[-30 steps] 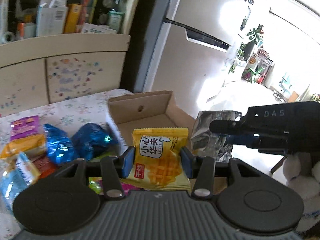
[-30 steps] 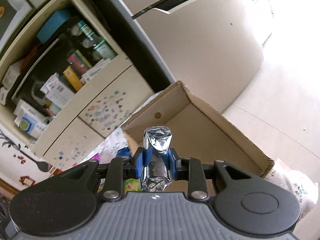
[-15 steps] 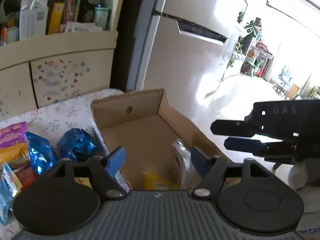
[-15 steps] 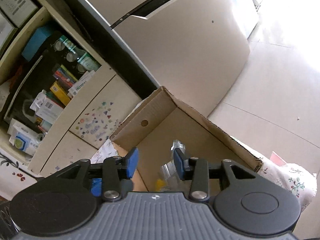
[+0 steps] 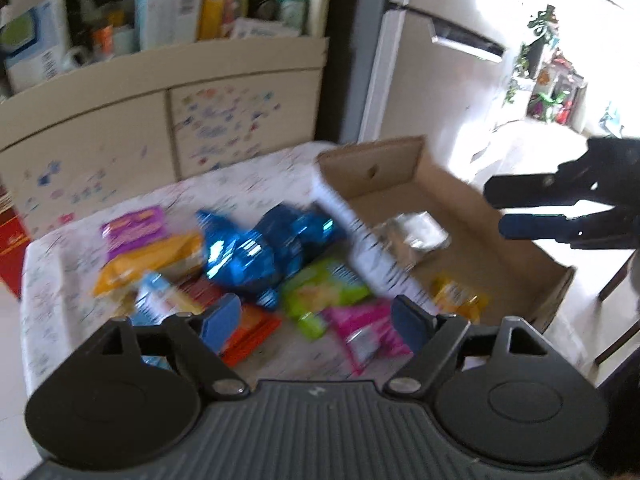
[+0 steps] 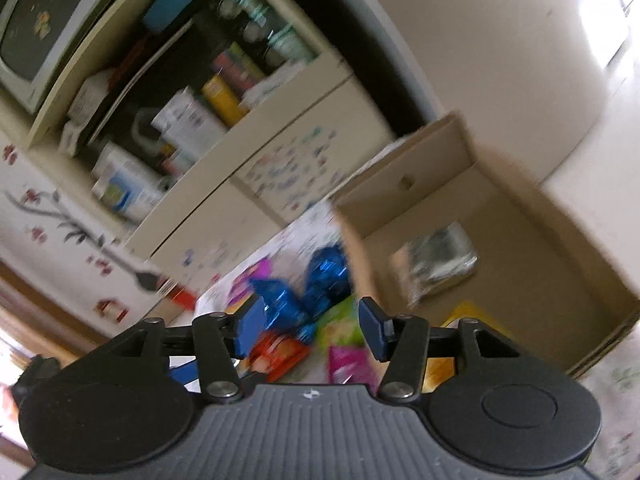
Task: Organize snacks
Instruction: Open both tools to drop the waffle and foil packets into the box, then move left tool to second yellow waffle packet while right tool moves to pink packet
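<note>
Cardboard formed the one open container in view: a shallow brown box [image 5: 448, 204] with a round hole in its far wall, standing at the right end of a table covered in a flowered cloth [image 5: 248, 184]. Inside it lay a crumpled silver foil packet [image 5: 412, 236] near the middle of the floor and a yellow snack packet [image 5: 460, 298] closer to the near wall; the two were apart. Outside the box, just beside its left wall, loose snacks were heaped on the cloth: two shiny blue packets [image 5: 264, 250], a green one [image 5: 324, 292], a pink one [image 5: 368, 332], an orange-red one [image 5: 250, 334], plus purple and yellow ones farther left; blur hid their labels.

The left gripper [image 5: 316, 320] hung over that heap, its jaws spreading apart with nothing between the pads. The right gripper [image 6: 312, 328] was also opening and empty, seen from the left camera above the box's right side. Behind the table, open cabinet shelves [image 6: 192, 128] held cartons and bottles.
</note>
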The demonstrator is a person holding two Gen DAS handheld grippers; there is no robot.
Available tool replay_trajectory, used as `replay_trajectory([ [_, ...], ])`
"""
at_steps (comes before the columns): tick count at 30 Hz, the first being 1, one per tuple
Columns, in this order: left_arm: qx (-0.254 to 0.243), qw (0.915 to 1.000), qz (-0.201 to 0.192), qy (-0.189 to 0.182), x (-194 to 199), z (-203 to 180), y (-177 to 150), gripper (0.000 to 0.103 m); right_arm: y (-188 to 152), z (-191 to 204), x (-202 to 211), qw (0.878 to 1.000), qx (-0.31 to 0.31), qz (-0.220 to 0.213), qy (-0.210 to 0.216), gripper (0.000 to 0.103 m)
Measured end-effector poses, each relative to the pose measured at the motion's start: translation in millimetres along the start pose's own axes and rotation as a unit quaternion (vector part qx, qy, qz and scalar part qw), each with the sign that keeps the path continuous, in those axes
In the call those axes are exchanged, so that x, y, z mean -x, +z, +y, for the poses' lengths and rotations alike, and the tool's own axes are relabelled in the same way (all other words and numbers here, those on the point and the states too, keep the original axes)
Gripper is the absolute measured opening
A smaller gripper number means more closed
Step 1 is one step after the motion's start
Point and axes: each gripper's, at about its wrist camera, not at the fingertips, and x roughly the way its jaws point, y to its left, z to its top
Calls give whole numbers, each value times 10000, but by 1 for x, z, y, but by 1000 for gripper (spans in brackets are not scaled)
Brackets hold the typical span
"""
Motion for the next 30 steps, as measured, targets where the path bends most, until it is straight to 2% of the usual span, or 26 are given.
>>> replay_trajectory([
  [5,199,9994,186,218,-6,19,-20,83,-12,3,-23,9980,-216,534,264,61],
  [8,352,9982,378,314,-16,27,-32,83,-18,8,-36,9968,-270,729,205,63],
  [11,458,9961,567,502,-25,33,-40,83,-23,8,-49,9952,-415,890,55,64],
  [14,535,9955,641,455,-30,35,-43,83,-27,7,-59,9942,-527,906,-236,68],
  [18,557,9946,660,573,-37,36,-45,83,-30,10,-72,9923,-609,874,-625,70],
  [22,692,9925,784,641,-45,39,-51,83,-38,17,-86,9892,-498,929,-1016,73],
  [27,620,9921,834,699,-48,42,-57,83,-45,29,-100,9866,-222,820,-1396,81],
  [30,644,9902,910,840,-49,48,-63,84,-48,36,-106,9858,-81,784,-1485,88],
])
